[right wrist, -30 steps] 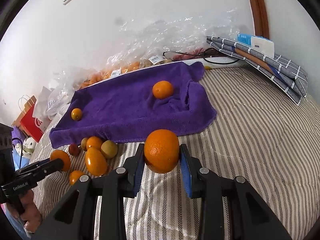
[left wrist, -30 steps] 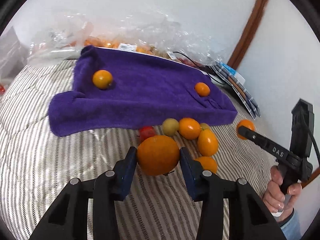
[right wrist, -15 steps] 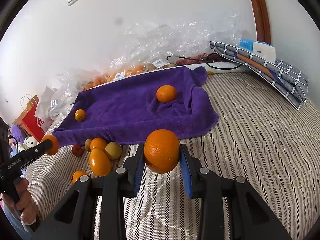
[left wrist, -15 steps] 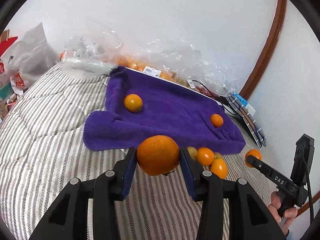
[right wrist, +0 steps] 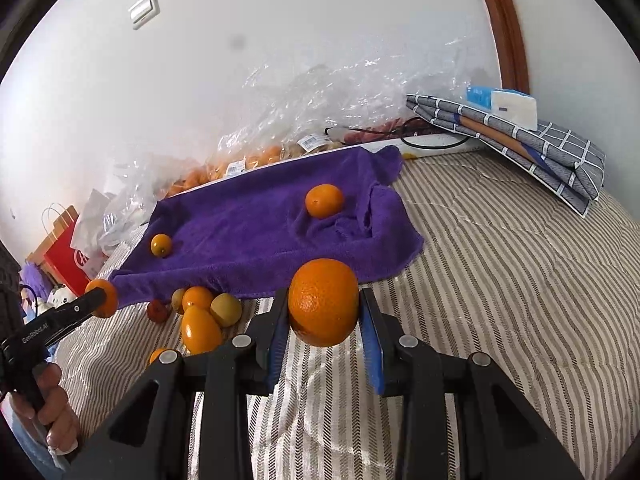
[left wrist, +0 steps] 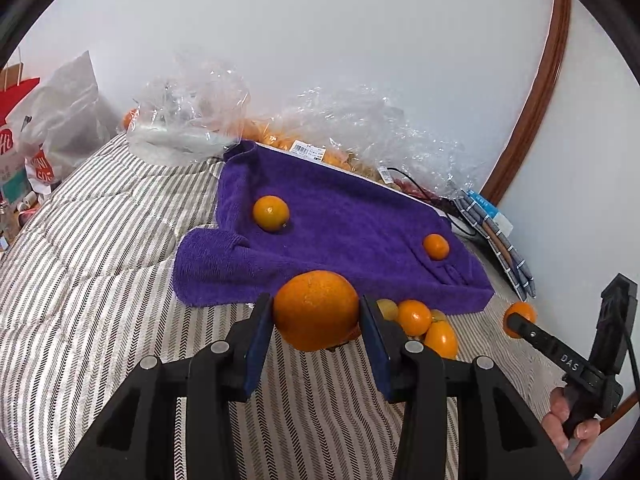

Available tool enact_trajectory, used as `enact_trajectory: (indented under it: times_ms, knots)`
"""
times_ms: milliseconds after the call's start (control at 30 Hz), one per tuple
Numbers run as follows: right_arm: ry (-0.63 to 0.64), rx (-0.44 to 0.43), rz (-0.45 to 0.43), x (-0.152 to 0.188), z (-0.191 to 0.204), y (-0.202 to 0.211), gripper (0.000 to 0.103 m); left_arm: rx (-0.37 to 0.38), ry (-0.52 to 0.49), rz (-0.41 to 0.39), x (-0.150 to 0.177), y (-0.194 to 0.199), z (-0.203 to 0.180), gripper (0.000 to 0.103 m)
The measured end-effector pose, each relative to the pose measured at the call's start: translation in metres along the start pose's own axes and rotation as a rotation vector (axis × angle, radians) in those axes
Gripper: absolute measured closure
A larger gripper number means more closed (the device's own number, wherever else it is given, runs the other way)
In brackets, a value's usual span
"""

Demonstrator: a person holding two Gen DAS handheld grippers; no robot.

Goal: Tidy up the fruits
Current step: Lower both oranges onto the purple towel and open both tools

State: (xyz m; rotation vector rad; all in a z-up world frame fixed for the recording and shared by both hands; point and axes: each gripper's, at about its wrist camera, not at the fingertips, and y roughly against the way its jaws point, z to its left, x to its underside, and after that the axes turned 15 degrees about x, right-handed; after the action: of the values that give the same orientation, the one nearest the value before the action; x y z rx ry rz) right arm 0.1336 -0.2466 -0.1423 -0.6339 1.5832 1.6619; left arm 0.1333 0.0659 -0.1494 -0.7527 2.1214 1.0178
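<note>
My left gripper (left wrist: 316, 312) is shut on a large orange (left wrist: 316, 310), held above the striped bed just in front of the purple towel (left wrist: 352, 240). My right gripper (right wrist: 323, 302) is shut on another large orange (right wrist: 323, 302), also above the bed in front of the towel (right wrist: 248, 232). Two small oranges lie on the towel (left wrist: 271, 213) (left wrist: 436, 246). A cluster of small fruits (right wrist: 200, 316) lies on the bed at the towel's front edge. Each gripper shows in the other's view, the right one (left wrist: 520, 320) and the left one (right wrist: 102, 298).
Clear plastic bags with more fruit (left wrist: 320, 152) lie along the wall behind the towel. A folded checked cloth (right wrist: 520, 148) with a tissue pack lies at the bed's far right. A red paper bag (right wrist: 64, 256) and other bags stand at the left.
My left gripper has risen and swung left with its orange, so the fruit cluster now sits to its right. My right gripper has lifted slightly with its orange.
</note>
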Motion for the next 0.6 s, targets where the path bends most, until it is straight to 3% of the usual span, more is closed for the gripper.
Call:
enact_trajectory:
  times_ms: [233, 400, 600]
  knots:
    - [-0.004, -0.002, -0.01, 0.004, -0.004, 0.006, 0.069, -0.009, -0.008, -0.004, 0.0, 0.0, -0.001, 0.062]
    - [0.024, 0.043, -0.014, 0.007, -0.002, 0.013, 0.069, -0.001, -0.009, -0.035, -0.003, 0.005, -0.002, 0.062]
    - [0.052, 0.03, -0.048, -0.014, 0.002, 0.026, 0.069, 0.045, -0.024, -0.063, -0.018, 0.023, -0.012, 0.062]
